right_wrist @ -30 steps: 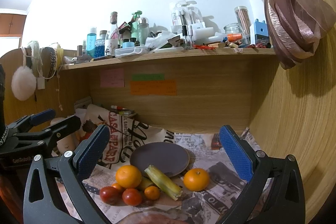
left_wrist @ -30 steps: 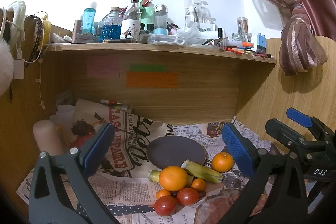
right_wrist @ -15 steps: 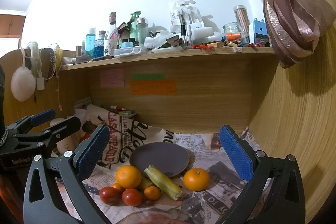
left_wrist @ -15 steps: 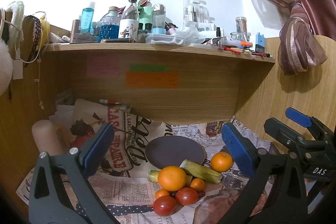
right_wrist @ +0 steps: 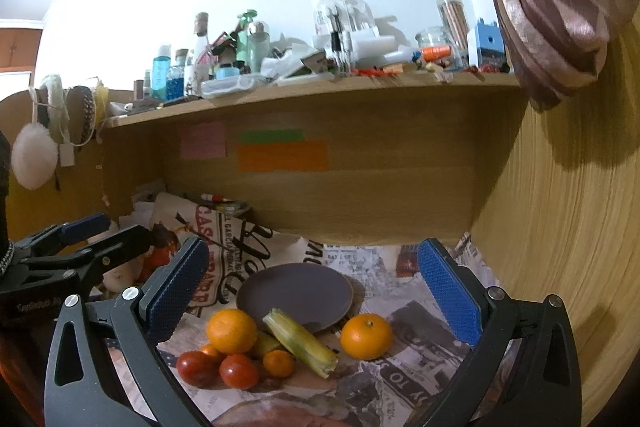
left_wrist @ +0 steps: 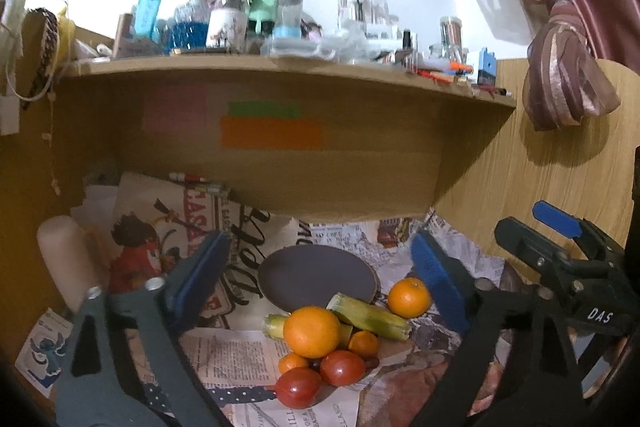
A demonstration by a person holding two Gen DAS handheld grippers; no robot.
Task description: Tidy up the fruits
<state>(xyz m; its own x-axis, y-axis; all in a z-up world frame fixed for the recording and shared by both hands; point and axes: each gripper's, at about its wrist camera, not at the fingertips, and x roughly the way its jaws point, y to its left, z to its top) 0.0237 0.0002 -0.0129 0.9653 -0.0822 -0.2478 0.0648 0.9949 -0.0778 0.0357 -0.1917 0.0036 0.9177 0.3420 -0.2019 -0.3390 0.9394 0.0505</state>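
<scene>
We see both tongs spread wide with nothing between their blue pads: the left gripper (left_wrist: 320, 267) and the right gripper (right_wrist: 312, 283) each hang above the newspaper-covered desk (right_wrist: 420, 311), side by side. In the left wrist view the right gripper's black frame shows at the far right; in the right wrist view the left gripper's frame shows at the far left.

Below them lies the fruit. A dark plate (right_wrist: 296, 293) sits bare on the newspaper, under the wooden shelf (right_wrist: 320, 95). In front of the plate a large orange (right_wrist: 232, 331) rests against a husked corn cob (right_wrist: 300, 341), whose upper end overlaps the plate's rim. A second orange (right_wrist: 366, 336) sits apart, to the right of the cob, just beside the plate. Nearer us two red tomatoes (right_wrist: 218, 369) touch each other, with a small tangerine (right_wrist: 279, 363) beside them. A further small orange fruit seems tucked behind the tomatoes, though it is mostly hidden
</scene>
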